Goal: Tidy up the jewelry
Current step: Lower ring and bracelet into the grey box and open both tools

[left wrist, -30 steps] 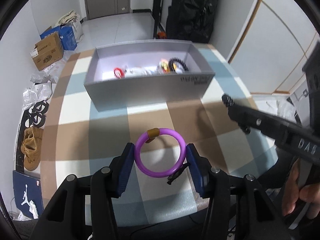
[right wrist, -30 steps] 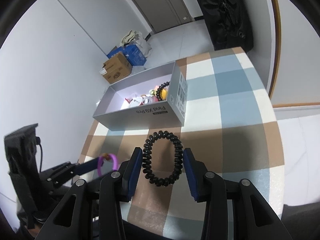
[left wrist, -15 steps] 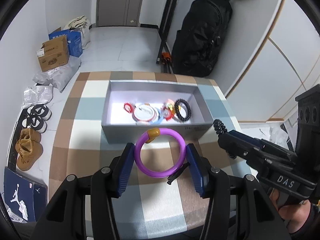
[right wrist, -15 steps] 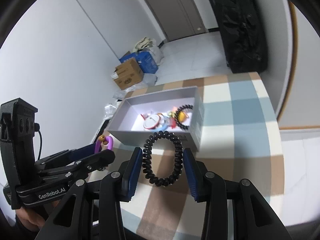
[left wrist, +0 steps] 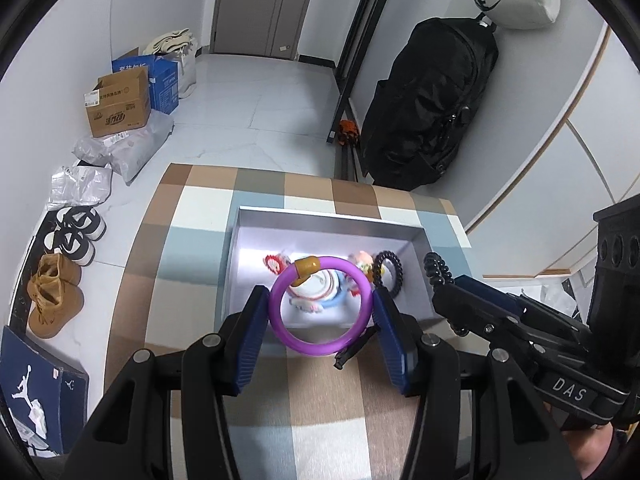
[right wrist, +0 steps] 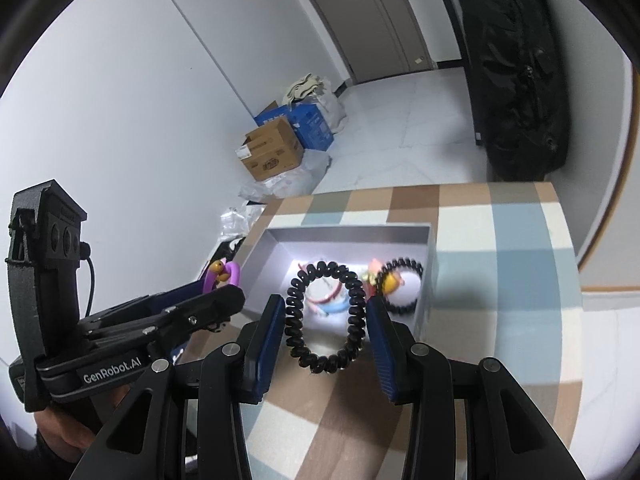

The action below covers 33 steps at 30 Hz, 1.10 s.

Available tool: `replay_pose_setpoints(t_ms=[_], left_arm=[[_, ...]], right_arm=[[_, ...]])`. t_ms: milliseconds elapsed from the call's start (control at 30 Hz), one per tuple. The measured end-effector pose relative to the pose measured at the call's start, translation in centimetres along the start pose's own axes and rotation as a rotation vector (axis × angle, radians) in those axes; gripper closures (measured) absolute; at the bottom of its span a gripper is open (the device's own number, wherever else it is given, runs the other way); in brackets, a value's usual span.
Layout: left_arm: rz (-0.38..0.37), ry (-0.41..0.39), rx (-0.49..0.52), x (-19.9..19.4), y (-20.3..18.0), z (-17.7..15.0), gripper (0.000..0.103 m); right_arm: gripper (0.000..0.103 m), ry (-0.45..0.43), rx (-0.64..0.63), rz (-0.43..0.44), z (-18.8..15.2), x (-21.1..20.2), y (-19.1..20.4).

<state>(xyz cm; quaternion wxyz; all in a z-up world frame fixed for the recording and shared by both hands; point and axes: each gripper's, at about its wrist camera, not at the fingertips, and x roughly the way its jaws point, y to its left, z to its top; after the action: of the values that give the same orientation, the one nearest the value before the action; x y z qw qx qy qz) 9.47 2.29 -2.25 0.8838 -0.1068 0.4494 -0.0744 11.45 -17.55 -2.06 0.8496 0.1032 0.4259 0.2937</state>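
My left gripper point(left wrist: 320, 322) is clenched on a purple bangle point(left wrist: 320, 306), blue pads pressing its two sides; the bangle stands upright between them, with a tan-orange bead point(left wrist: 306, 266) at its top. Seen from the left wrist, the bangle hangs over the near wall of the grey box point(left wrist: 420, 236), above the box's middle.

My right gripper point(right wrist: 326, 320) is clenched on a black spiral hair tie point(right wrist: 326, 318), its coils touching both blue pads point(right wrist: 266, 330). It too hangs above the near edge of the box point(right wrist: 352, 232), toward the right end.

The box is an open shallow tray on a checked tablecloth point(left wrist: 332, 412) of brown, blue and cream squares. Inside lie a second black spiral tie point(left wrist: 388, 276) at the right end, a red-and-white trinket point(left wrist: 274, 263) left of centre, and a cluster of red, white and light-blue rings point(right wrist: 326, 300) in the middle, partly hidden behind what I hold. A small orange-yellow piece point(right wrist: 394, 282) sits within the black tie in the box.

From the left wrist view the right gripper point(left wrist: 444, 280) shows just to the right, the tie's coils poking past its tip. From the right wrist view the left gripper point(right wrist: 226, 280) shows to the left, bangle visible at its tip.

On the floor: a cardboard box point(left wrist: 120, 104), a black bag point(left wrist: 428, 108), shoes point(left wrist: 56, 300).
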Motion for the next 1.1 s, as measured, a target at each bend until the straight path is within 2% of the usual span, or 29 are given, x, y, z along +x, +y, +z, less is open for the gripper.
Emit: replay_pose_setpoints(t_ms=[333,600,900,1100], left_arm=[[-0.019,0.007,-0.073,2.0,1.3,1.8,0.056],[-0.011,0.042,-0.091,3.5,1.9,2.3,0.056],[-0.029,0.077,-0.095,4.7,1.8,2.8,0.056],[-0.105,0.115,-0.156,5.2,2.6,3.2,0.052]], right_arm=[[0.063,0.039,0.037,0.027,2.2,2.8,-1.4],[0.063,0.073,0.132,0.1,3.4,4.7,-3.1],[0.06,0.104,0.143,0.122,3.6,6.3,-3.0],[0.056,0.093,0.15,0.093,3.7,6.2,-3.2]])
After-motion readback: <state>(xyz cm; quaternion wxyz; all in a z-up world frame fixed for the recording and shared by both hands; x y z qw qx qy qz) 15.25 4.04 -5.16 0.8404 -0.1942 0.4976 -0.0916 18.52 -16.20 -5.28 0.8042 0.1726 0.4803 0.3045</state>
